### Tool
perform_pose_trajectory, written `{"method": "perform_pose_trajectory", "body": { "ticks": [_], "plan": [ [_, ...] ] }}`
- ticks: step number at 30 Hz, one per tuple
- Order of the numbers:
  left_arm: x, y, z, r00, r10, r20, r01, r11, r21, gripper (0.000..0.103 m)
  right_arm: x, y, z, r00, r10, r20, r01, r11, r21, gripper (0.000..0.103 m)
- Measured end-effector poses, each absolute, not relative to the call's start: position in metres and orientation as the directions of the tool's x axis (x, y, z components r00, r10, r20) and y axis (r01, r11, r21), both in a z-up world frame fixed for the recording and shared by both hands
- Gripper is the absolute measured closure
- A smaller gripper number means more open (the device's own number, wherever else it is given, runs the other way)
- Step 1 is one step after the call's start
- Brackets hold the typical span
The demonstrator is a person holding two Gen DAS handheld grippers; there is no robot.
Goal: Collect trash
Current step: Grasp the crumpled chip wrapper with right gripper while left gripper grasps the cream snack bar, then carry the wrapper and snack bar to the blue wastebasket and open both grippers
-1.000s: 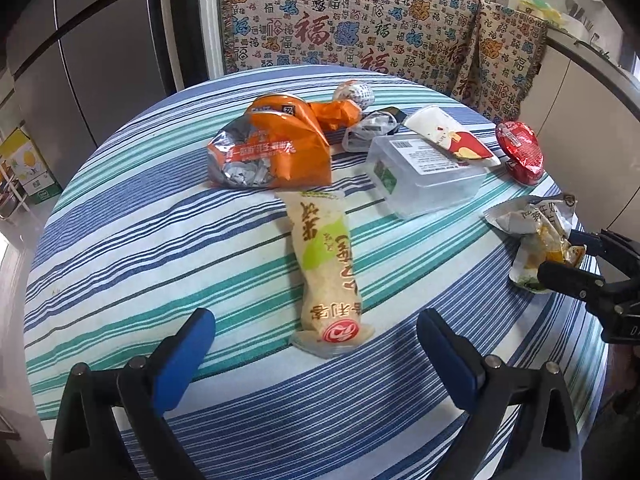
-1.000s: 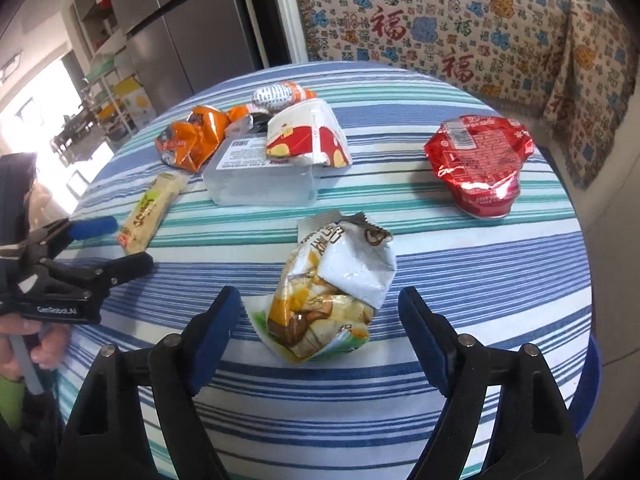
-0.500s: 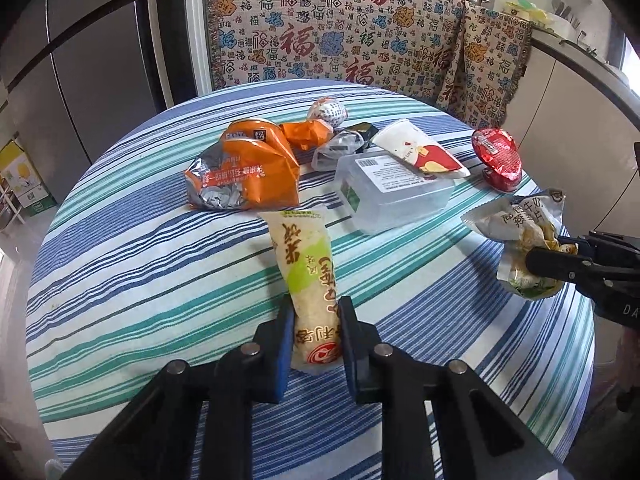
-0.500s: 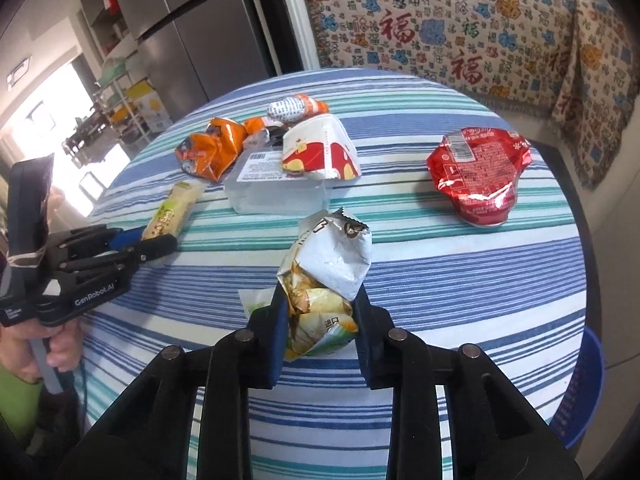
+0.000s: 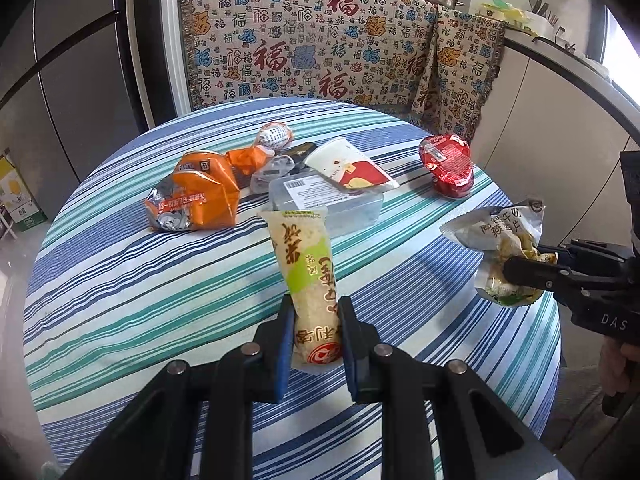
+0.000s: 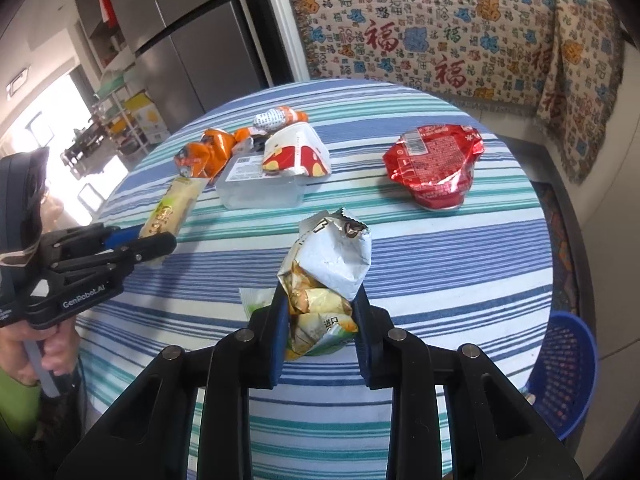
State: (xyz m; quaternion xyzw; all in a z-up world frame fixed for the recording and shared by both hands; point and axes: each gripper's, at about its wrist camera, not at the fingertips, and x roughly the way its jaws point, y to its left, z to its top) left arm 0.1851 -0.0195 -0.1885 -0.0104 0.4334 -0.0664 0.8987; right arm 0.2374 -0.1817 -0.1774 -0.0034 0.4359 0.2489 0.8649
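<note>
My left gripper [image 5: 315,320] is shut on the near end of a long cream and green snack wrapper [image 5: 304,264], lifted off the striped round table [image 5: 120,280]. My right gripper [image 6: 320,312] is shut on a crumpled white and yellow chip bag [image 6: 332,268], also held above the cloth. That bag [image 5: 504,240] and the right gripper [image 5: 524,272] show at the right edge of the left wrist view. The left gripper [image 6: 156,242] with the long wrapper [image 6: 172,208] shows at the left of the right wrist view.
On the table lie an orange foil bag [image 5: 196,196], a clear plastic box [image 5: 324,200], a white and red carton [image 5: 348,166], a red noodle cup [image 6: 436,164] and a small white wrapper [image 5: 274,136]. A blue basket [image 6: 560,372] stands on the floor right of the table.
Both grippers closed from wide open onto their items on the table. Since then each has lifted its wrapper off the cloth and drawn back a little.
</note>
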Motion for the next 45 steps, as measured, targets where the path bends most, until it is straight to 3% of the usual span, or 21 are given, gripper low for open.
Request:
{"method": "perform_pose_trajectory", "body": {
  "ticks": [34, 39, 45],
  "plan": [
    [0.203, -0.133, -0.189, 0.555, -0.281, -0.783, 0.314, 0.942, -0.115, 0.082, 0.222, -0.262, -0.172, 0.561, 0.376, -0.737, -0.306, 0.922, 0.237, 0.075],
    [0.211, -0.177, -0.179, 0.53, -0.349, -0.773, 0.396, 0.908, -0.139, 0.082, 0.224, -0.314, -0.161, 0.615, 0.318, -0.722, -0.205, 0.948, 0.243, 0.075],
    [0.222, -0.254, -0.179, 0.467, -0.428, -0.773, 0.524, 0.839, -0.149, 0.082, 0.234, -0.394, -0.154, 0.654, 0.143, -0.743, -0.03, 0.986, 0.163, 0.075]
  ]
}}
